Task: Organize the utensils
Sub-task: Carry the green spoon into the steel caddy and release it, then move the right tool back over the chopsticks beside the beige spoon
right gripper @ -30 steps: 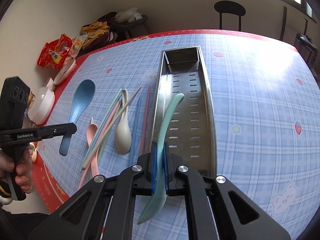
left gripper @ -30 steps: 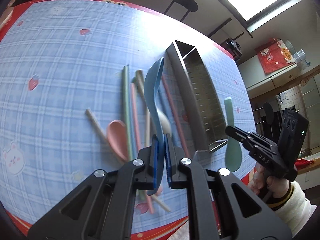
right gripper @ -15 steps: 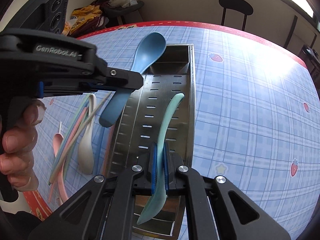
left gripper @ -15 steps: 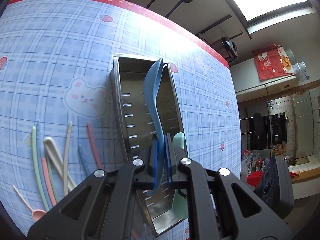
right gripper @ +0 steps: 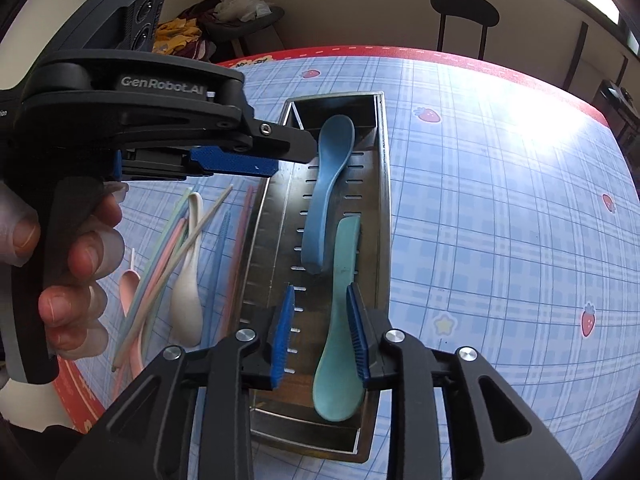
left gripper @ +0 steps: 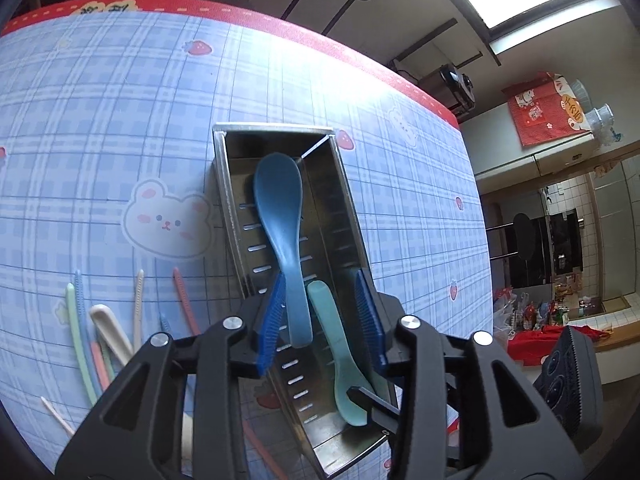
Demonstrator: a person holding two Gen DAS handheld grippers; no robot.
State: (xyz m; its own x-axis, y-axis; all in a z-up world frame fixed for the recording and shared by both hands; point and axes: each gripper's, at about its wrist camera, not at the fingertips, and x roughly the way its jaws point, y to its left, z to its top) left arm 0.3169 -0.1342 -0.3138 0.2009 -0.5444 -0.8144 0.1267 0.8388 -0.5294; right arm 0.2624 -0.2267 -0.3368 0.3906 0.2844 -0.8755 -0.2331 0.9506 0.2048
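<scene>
A long steel utensil tray [left gripper: 344,184] [right gripper: 382,184] lies on the blue checked tablecloth. A blue spoon [left gripper: 280,208] [right gripper: 326,184] and a teal spoon [left gripper: 340,348] [right gripper: 340,320] lie inside it, side by side. My left gripper [left gripper: 320,320] is open above the tray, its pads either side of both spoon handles. My right gripper [right gripper: 320,336] is open over the tray's near end, with the teal spoon lying between its pads. The left gripper also shows in the right wrist view [right gripper: 240,160], hand-held at the tray's left.
Left of the tray lie loose utensils: a white spoon [right gripper: 188,300] [left gripper: 112,332], a pink spoon [right gripper: 130,288], and several coloured chopsticks [left gripper: 76,320] [right gripper: 160,264]. The table's red edge [right gripper: 480,60] runs along the far side, with a black stool [right gripper: 464,12] beyond it.
Both grippers have opened and let go of their spoons. The blue and teal spoons now lie in the tray. The left gripper moved from over the loose utensils to over the tray.
</scene>
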